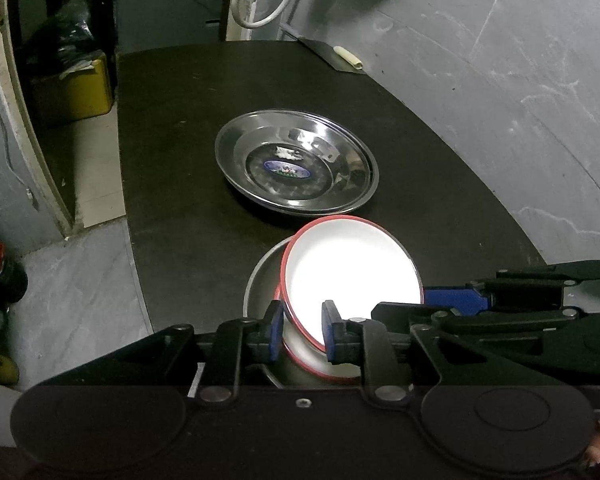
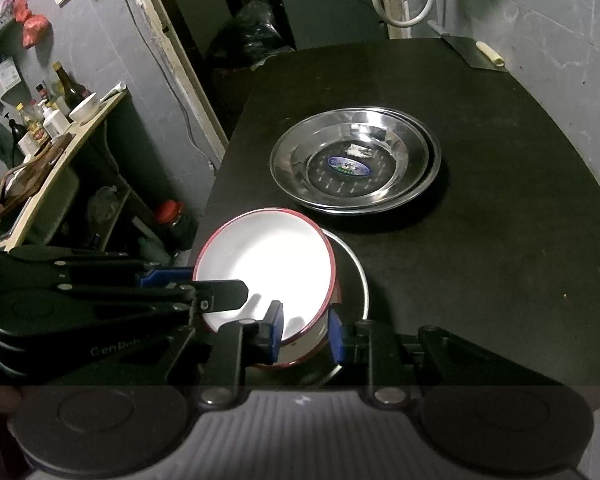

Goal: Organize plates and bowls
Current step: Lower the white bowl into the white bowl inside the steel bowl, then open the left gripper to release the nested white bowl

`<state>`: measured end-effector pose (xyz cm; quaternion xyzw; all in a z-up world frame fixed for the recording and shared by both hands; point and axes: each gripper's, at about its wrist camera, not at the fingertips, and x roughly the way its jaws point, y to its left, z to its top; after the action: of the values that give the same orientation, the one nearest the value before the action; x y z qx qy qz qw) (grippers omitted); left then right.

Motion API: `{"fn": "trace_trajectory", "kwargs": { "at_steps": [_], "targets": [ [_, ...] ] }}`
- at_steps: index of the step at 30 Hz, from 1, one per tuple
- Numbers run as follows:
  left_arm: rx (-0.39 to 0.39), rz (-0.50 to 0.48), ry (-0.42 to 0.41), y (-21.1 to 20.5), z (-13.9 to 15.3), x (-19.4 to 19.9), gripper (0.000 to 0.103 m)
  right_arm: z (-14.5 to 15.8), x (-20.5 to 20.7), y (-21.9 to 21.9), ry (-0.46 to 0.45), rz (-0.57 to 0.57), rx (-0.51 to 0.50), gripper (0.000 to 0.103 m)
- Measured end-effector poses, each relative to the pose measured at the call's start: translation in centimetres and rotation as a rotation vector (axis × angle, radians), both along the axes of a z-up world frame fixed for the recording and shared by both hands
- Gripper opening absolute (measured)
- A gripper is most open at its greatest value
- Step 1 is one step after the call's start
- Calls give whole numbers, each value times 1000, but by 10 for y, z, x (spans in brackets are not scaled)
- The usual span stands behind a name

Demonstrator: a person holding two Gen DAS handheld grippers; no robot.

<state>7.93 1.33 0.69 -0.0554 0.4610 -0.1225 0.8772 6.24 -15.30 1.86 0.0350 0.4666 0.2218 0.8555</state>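
A white enamel bowl with a red rim (image 1: pixel 352 272) (image 2: pixel 268 264) is tilted over a second red-rimmed bowl (image 1: pixel 320 368), both inside a steel bowl (image 1: pixel 256 280) (image 2: pixel 358 276) at the near table edge. My left gripper (image 1: pixel 302 330) straddles the white bowl's near rim, one pad inside and one outside; it also shows in the right wrist view (image 2: pixel 204 292). My right gripper (image 2: pixel 306 334) straddles the rim from the other side; it also shows in the left wrist view (image 1: pixel 452 298). Stacked steel plates (image 1: pixel 296 162) (image 2: pixel 354 160) sit mid-table.
The black table (image 1: pixel 180 140) (image 2: pixel 500 260) stands by a grey wall on the right. A cleaver with a pale handle (image 1: pixel 340 58) (image 2: pixel 478 54) lies at the far corner. A shelf with bottles (image 2: pixel 52 120) and a red-capped jar (image 2: pixel 176 220) are left, off the table.
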Motion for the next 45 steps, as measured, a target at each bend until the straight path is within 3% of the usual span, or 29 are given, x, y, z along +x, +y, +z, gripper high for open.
{"fn": "trace_trajectory", "kwargs": {
  "at_steps": [21, 30, 37, 40, 45],
  "targets": [
    [-18, 3, 14, 6, -2, -4, 25, 0, -5, 1, 1, -13, -7, 36],
    [-34, 14, -4, 14, 2, -9, 32, 5, -8, -1, -26, -29, 2, 37],
    [-60, 66, -28, 28, 8, -16, 45, 12, -11, -8, -66, -67, 15, 38],
    [-59, 97, -40, 34, 10, -18, 70, 14, -11, -11, -75, -86, 20, 42],
    [-32, 172, -68, 46, 11, -23, 97, 14, -12, -15, -78, -112, 18, 65]
  ]
}}
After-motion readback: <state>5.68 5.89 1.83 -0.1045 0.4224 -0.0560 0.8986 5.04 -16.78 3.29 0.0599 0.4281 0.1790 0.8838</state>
